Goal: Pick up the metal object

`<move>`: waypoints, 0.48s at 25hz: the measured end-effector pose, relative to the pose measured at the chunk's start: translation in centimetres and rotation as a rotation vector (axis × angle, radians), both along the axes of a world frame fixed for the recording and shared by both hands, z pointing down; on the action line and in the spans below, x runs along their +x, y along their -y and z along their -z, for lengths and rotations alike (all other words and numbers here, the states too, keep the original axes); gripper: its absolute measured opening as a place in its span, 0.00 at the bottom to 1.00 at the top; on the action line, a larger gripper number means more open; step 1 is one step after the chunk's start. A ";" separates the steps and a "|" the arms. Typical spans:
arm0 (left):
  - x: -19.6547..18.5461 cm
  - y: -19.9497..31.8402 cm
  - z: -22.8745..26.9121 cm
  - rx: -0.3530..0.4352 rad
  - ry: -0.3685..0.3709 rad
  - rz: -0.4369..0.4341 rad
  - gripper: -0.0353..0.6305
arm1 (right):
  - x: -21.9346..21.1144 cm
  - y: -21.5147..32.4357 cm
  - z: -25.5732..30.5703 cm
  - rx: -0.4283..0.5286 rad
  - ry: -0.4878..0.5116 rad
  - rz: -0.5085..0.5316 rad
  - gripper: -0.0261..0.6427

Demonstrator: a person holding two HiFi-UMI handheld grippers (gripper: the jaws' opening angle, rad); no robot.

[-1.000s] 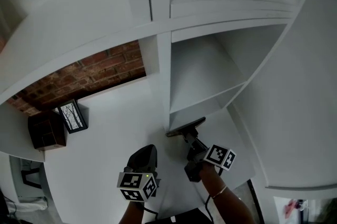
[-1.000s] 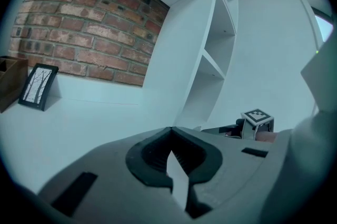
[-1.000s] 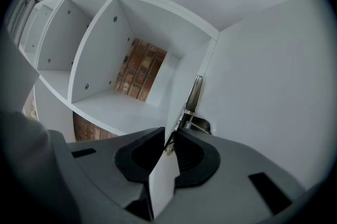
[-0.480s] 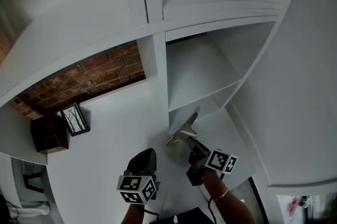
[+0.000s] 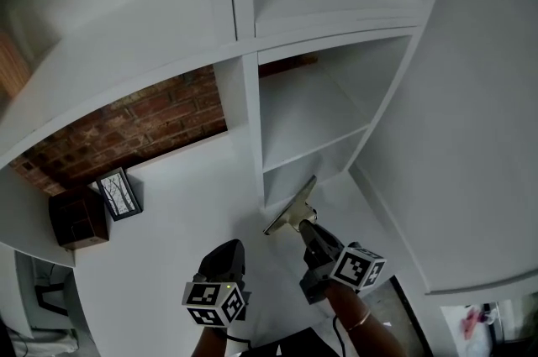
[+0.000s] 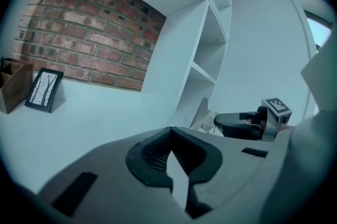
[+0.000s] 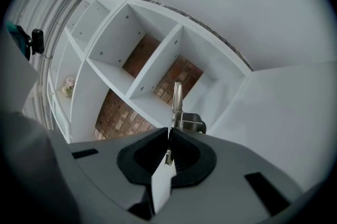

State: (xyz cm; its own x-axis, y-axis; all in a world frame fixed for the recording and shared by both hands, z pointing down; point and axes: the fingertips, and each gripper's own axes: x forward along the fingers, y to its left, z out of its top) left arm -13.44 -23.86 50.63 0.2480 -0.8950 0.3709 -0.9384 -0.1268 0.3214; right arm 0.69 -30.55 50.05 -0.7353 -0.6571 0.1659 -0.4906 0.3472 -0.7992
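The metal object (image 5: 292, 210) is a flat silvery blade with a spring clip at its base. My right gripper (image 5: 304, 225) is shut on its lower end and holds it above the white counter, before the bottom shelf opening. In the right gripper view the metal object (image 7: 177, 97) stands straight up out of the right gripper (image 7: 169, 137). My left gripper (image 5: 227, 256) hangs to the left, apart from it. In the left gripper view the left gripper (image 6: 169, 151) has its jaws together and empty, with the metal object (image 6: 201, 112) and the right gripper (image 6: 238, 124) off to the right.
A white shelf unit (image 5: 303, 116) rises behind the metal object. A brick wall (image 5: 143, 122) backs the white counter (image 5: 185, 212) at left. A framed picture (image 5: 117, 191) and a brown wooden box (image 5: 77, 218) stand at the counter's far left.
The metal object lay flat at the foot of the shelf unit; now it is tilted up on end in the right gripper and lifted off the counter. The left gripper stayed put.
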 end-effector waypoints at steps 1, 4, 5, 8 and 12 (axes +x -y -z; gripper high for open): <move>0.1 -0.2 0.2 0.005 -0.001 -0.005 0.07 | 0.1 -0.3 0.7 0.021 -0.006 -0.002 0.06; 0.5 -0.8 0.9 0.022 -0.003 -0.018 0.07 | 0.7 -1.2 2.7 0.094 -0.055 -0.007 0.06; 0.6 -0.9 1.1 0.027 -0.004 -0.023 0.07 | 0.9 -1.5 3.4 0.122 -0.076 -0.009 0.06; 1.0 -1.3 1.8 0.044 -0.010 -0.037 0.07 | 1.4 -2.4 5.2 0.205 -0.139 -0.020 0.06; 1.4 -2.0 2.5 0.065 -0.016 -0.055 0.07 | 2.1 -3.7 6.6 0.285 -0.221 -0.041 0.06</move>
